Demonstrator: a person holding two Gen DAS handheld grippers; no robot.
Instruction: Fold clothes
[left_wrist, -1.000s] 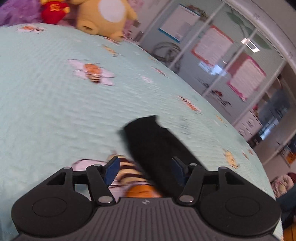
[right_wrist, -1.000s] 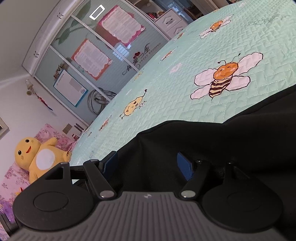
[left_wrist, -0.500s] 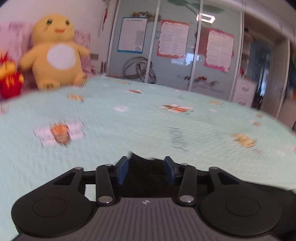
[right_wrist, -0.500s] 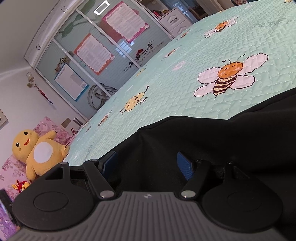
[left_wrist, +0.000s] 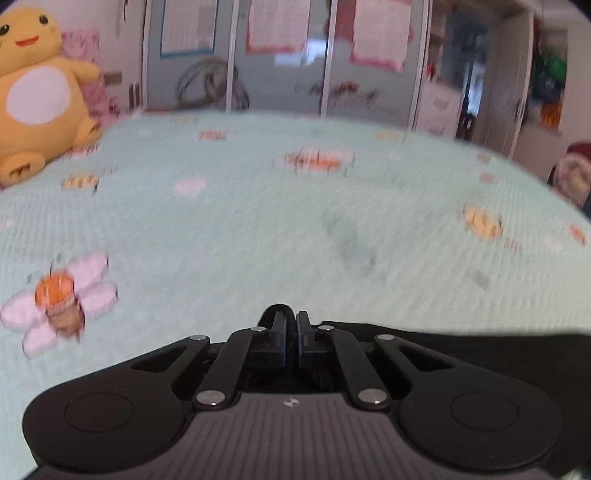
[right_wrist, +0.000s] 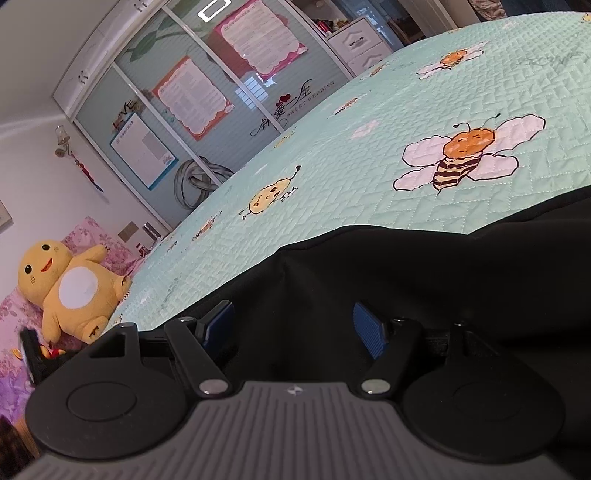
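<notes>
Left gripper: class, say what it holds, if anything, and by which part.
The left gripper is shut on the black garment, pinching a small bunched fold at its edge.

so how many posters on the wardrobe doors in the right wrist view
3 on the wardrobe: pink poster upper right, orange poster in the middle, blue poster lower left. More may lie outside this view.
</notes>
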